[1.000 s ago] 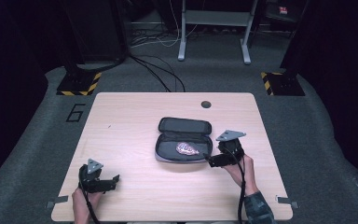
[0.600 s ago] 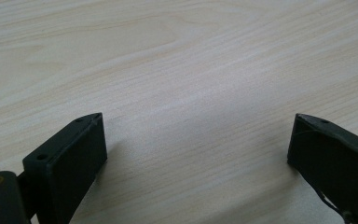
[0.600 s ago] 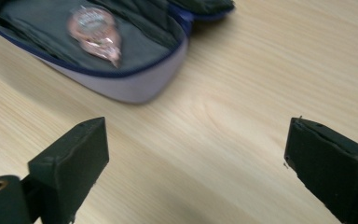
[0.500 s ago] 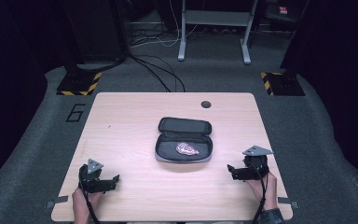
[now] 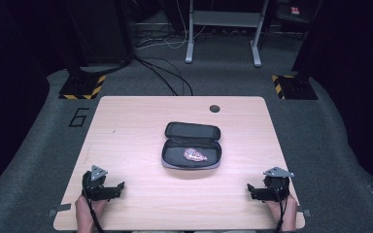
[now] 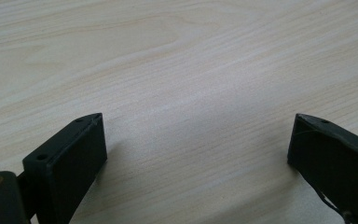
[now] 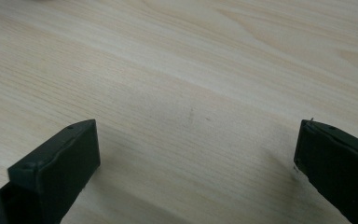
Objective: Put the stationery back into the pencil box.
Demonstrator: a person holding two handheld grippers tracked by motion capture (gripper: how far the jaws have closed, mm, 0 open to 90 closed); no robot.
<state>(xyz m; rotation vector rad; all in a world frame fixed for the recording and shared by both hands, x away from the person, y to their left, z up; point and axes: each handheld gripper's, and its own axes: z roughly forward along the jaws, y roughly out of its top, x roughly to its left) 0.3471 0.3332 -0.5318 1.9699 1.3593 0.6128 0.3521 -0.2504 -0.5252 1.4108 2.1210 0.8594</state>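
The left claw rested on the near left corner of the pale wood-grain desk, jaws spread wide with only bare desk between them, as the left gripper view also showed. The right claw sat at the near right corner, its jaws just having opened to their widest, with nothing between them; in the right gripper view plain wood lay between the two black pads.

The dark grey oval zip case lay open and flat well ahead of both claws, about midway between them, to the right of the left claw and to the left of the right one. Its lid was folded back on the far side. A small pink-and-white object lay inside the nearer half of the case; what it was could not be told. Neither claw touched the case.
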